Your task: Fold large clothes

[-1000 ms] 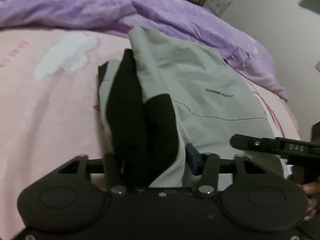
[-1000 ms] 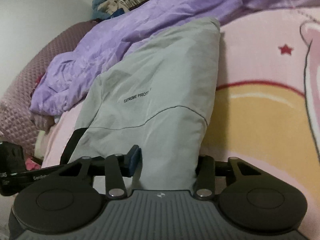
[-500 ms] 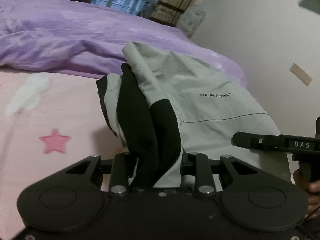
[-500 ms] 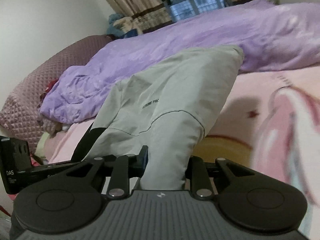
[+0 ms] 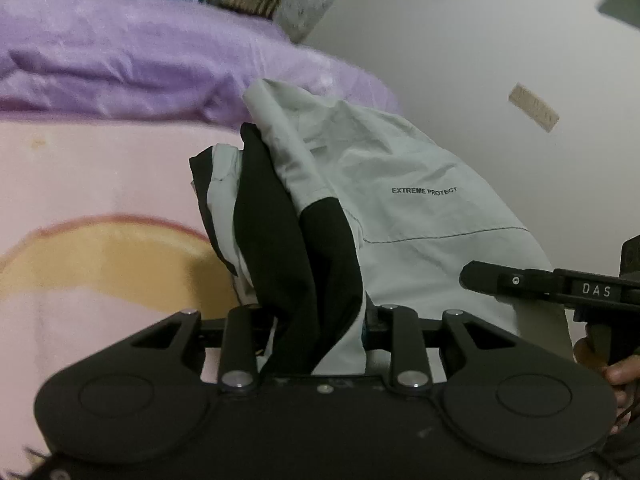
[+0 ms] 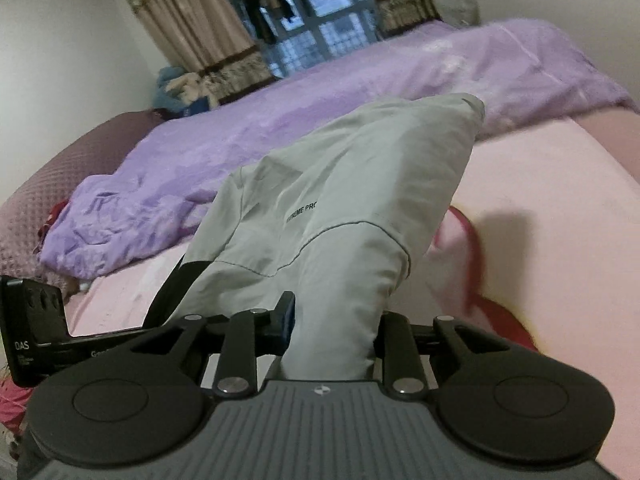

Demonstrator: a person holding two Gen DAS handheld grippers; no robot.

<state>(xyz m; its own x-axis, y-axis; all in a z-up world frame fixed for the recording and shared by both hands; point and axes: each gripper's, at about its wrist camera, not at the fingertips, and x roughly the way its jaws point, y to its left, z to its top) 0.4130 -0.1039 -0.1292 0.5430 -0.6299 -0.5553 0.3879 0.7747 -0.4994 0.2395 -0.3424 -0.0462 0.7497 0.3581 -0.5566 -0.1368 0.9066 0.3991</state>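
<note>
— The jacket [image 5: 400,184], where is it, from the left wrist view?

— Lifted off the pink blanket [image 5: 80,168], bunched between the two fingers of the left gripper [image 5: 316,320]. It's a thin, pale grey-green woven shell, lightly creased, with a curved stitched seam and small black lettering, "EXTREME PROTECT". Black panels hang in soft vertical folds on the side of the jacket nearer the blanket's yellow patch.

— And the tool itself?

— Its jaws are easing apart a little, yet the fabric is pinched between them and fills the gap. On the other side of the jacket, the right gripper [image 5: 540,284] shows as a black bar lettered "DAS", with fingertips of a hand [image 5: 620,374] below it.

— Behind the jacket?

— A crumpled purple quilt [image 5: 120,60], smooth with a sheen, and a plain white wall [image 5: 460,40].

— Now the right wrist view?

— The jacket [image 6: 352,208] rises as a tapering cone from the right gripper [image 6: 332,332], grey cloth clamped between its fingers though the jaws are opening slightly. Beside the jacket, the left gripper [image 6: 48,340] shows as a black block. Beyond the jacket lie the purple quilt [image 6: 280,120], a quilted mauve headboard [image 6: 60,184] and ribbed beige curtains [image 6: 192,28]. The fuzzy pink blanket [image 6: 560,200] is under it.
</note>
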